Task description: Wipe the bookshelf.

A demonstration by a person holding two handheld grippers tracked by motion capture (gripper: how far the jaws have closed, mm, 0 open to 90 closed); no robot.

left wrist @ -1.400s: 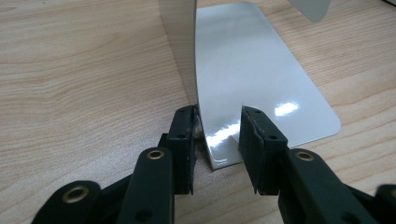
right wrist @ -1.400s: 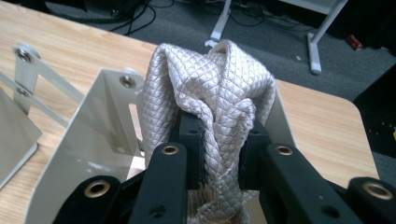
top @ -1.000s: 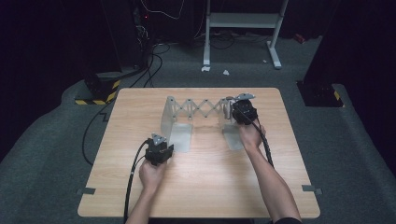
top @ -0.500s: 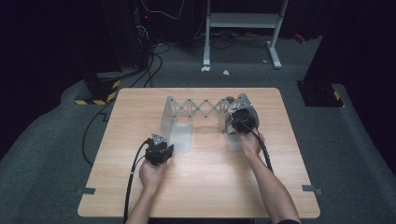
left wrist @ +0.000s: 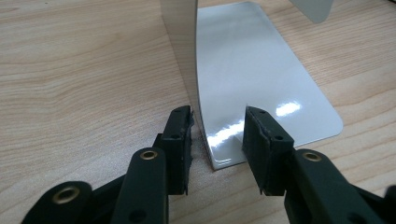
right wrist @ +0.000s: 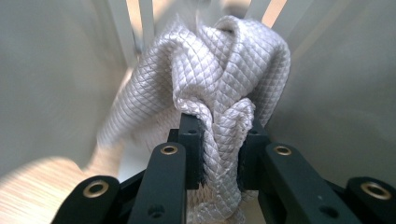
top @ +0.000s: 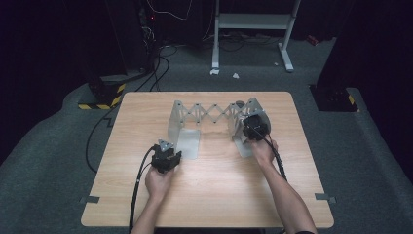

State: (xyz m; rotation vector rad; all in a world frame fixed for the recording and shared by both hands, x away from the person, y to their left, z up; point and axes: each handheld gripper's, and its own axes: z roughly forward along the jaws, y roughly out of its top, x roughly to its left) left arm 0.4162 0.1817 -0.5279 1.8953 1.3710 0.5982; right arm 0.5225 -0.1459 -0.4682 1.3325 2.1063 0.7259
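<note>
My right gripper (right wrist: pixel 219 140) clamps the white cloth (right wrist: pixel 219 70), bunched at twelve o'clock; my left gripper (left wrist: pixel 217 140) has just been widening, straddling the rack's plate (left wrist: pixel 252 70)

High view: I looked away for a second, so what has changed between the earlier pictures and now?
The right hand-held gripper, shut on a white cloth, has come down between the rack's right-hand plates. The left hand-held gripper has stayed at the rack's left plate; its jaws have just been opening, with the plate's edge between them, untouched. Rack and table are as before.
</note>
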